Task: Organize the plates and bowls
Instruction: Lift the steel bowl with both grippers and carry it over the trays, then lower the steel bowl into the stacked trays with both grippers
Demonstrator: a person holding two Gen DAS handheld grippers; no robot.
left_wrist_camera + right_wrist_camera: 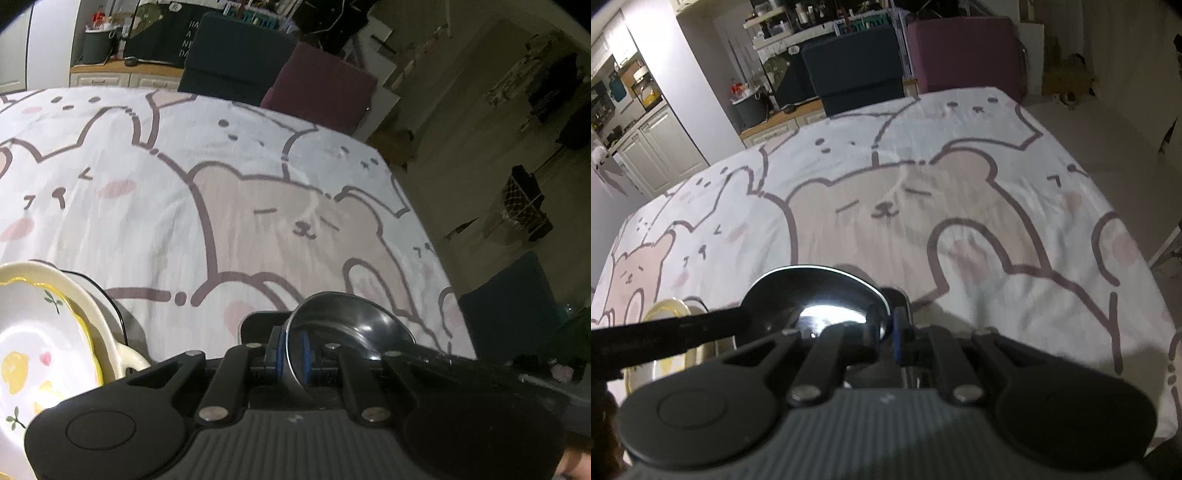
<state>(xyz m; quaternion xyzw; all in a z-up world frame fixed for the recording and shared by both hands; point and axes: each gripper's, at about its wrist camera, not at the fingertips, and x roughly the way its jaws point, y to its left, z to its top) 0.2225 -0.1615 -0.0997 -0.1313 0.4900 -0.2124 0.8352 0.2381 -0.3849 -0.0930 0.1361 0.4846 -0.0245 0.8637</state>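
Right now both grippers pinch one shiny metal bowl [347, 325] from two sides, above a table covered with a bear cloth [258, 221]. Seen from the left wrist, the left gripper [291, 356] has its blue pads [306, 354] almost together, and the thin rim of the bowl sits between them. The bowl spreads away from those jaws toward 1 o'clock, tipped so its dark inside shows. The black finger of the right gripper [443, 360] reaches in from 3 o'clock and meets the far edge of the bowl. Seen from the right wrist, the right gripper [892, 328] is squeezed nearly closed too, with the bowl's rim between its jaws. Here the bowl [816, 295] lies toward 10 o'clock from those jaws, and a bright spot of light shines inside it. The left gripper's dark finger [665, 332] comes in from 9 o'clock to the other side of the bowl. A stack of plates [44, 332] sits at 8 o'clock in the left view, close to the bowl but not touching it. The top plate is white with a yellow edge and little lemons and leaves. In the right view only a small yellow part of the stack [665, 310] peeks out behind the left finger. Dark blue and purple chairs [960, 51] stand at the far end of the table.
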